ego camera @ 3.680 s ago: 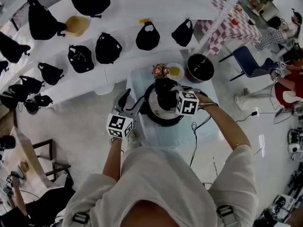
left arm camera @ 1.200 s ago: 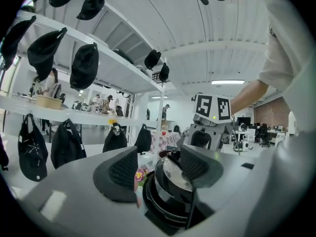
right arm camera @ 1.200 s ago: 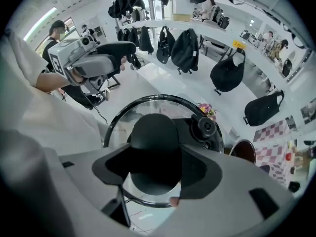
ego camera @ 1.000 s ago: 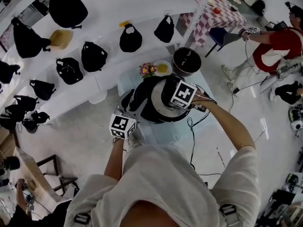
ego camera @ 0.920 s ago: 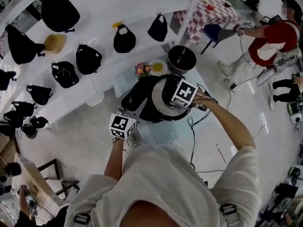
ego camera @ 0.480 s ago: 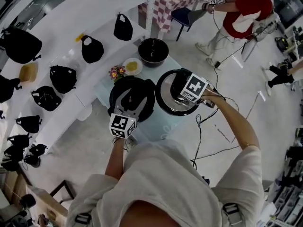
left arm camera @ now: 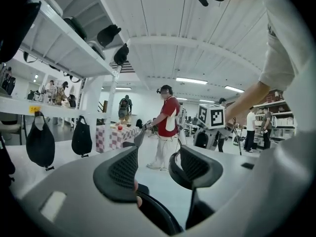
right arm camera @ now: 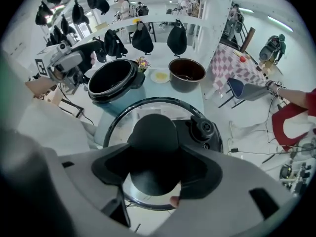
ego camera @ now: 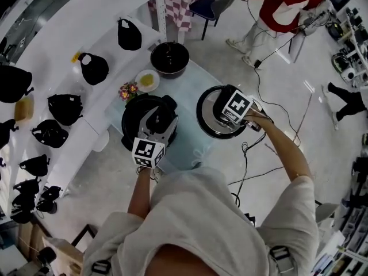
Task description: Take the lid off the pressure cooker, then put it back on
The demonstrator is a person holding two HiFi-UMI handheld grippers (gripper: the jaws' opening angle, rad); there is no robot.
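Workshop floor with white shelves of black bags; small glass-topped surface at centre. On it: pressure cooker, uncovered, dark interior exposed; dark bowl, contents unclear; small plate holding something yellow; posy of flowers. Lid, glass with black rim, is off the cooker and well to its right, where the right gripper has its jaws clamped on the black knob. Left gripper is by the cooker, jaws apart with nothing between them.
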